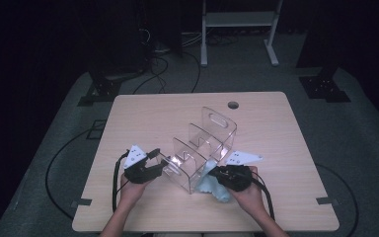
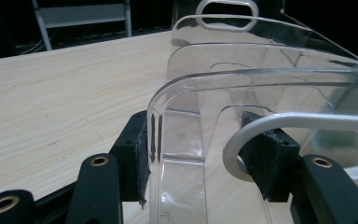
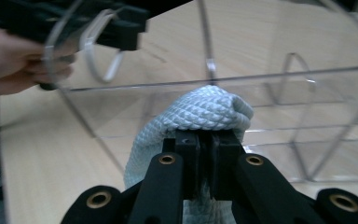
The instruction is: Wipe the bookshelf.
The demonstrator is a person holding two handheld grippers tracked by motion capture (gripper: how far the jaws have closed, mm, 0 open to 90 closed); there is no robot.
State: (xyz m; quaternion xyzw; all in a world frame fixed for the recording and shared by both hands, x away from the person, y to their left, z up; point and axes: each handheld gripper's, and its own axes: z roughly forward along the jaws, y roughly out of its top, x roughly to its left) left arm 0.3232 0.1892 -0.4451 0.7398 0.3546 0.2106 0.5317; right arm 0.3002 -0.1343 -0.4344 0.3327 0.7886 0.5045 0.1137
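Left gripper (image 2: 200,154): jaws clamped on clear organizer (image 1: 205,148) end wall | right gripper (image 3: 209,140): jaws closed on pale-blue cloth (image 3: 200,114), touching organizer side.

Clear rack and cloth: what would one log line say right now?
left tool: grips clear rack front wall | right tool: presses blue cloth against rack side | table: wood

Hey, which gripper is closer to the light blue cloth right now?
Right. The right gripper is shut on the cloth itself; the left gripper grips the clear organizer's front wall, on its far side from the cloth.
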